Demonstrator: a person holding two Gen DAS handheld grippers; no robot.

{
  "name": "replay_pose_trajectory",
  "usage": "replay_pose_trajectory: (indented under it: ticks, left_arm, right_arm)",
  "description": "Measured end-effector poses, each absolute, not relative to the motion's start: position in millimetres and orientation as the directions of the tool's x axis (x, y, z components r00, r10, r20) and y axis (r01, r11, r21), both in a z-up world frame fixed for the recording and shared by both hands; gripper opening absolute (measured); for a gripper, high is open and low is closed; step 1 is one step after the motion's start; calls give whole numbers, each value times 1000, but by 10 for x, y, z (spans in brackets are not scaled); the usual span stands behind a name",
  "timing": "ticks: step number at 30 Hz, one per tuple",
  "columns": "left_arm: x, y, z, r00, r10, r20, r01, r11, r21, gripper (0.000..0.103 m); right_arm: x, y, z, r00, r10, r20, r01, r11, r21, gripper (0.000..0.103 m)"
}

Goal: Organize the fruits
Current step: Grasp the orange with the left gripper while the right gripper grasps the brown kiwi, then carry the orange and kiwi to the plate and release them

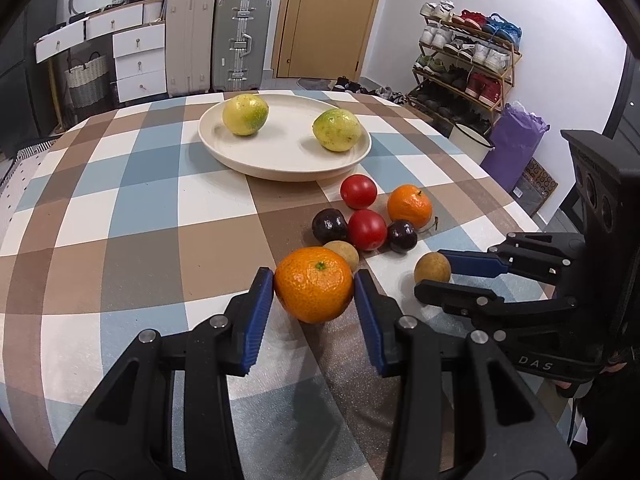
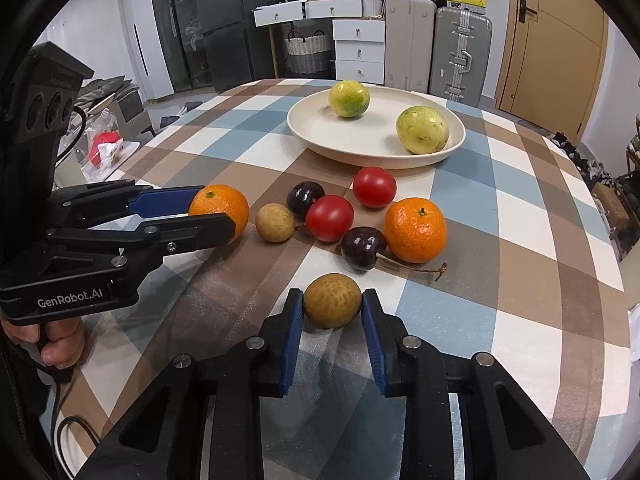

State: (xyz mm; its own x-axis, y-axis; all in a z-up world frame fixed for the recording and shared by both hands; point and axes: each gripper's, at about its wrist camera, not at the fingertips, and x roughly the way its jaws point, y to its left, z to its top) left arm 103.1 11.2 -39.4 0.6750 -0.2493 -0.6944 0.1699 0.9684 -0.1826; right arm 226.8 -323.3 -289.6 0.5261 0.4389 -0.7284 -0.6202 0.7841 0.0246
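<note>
My left gripper (image 1: pixel 314 286) is shut on a tangerine (image 1: pixel 314 284) that rests on the checked tablecloth; it also shows in the right wrist view (image 2: pixel 220 208). My right gripper (image 2: pixel 332 306) is shut on a brown longan (image 2: pixel 333 300), also seen in the left wrist view (image 1: pixel 432 267). Between them lie a second tangerine (image 2: pixel 415 229), two red tomatoes (image 2: pixel 374 186) (image 2: pixel 329 217), two dark cherries (image 2: pixel 305 197) (image 2: pixel 362 247) and another longan (image 2: pixel 275 222). A cream plate (image 2: pixel 320 136) behind holds two yellow-green passion fruits (image 2: pixel 349 98) (image 2: pixel 422 129).
The round table's edge (image 1: pixel 516 200) curves away on the right. Beyond it stand a shoe rack (image 1: pixel 468 60), suitcases (image 1: pixel 240 40), white drawers (image 1: pixel 136 56) and a door (image 1: pixel 324 16).
</note>
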Motion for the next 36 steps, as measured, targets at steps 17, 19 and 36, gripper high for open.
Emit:
replay_pose_trajectory:
  ticks: [17, 19, 36]
  left_arm:
    - [1007, 223, -99, 750, -203, -630, 115, 977, -178, 39]
    - [1005, 226, -41, 758, -198, -622, 113, 978, -174, 39]
    - [1270, 146, 292, 792, -172, -586, 113, 984, -136, 39]
  right_arm:
    - [2280, -3422, -2546, 566, 506, -651, -614, 786, 77, 30]
    - [2307, -3443, -2485, 573, 513, -640, -612, 786, 82, 30]
    - [2636, -3464, -2133, 587, 557, -587, -611, 781, 130, 30]
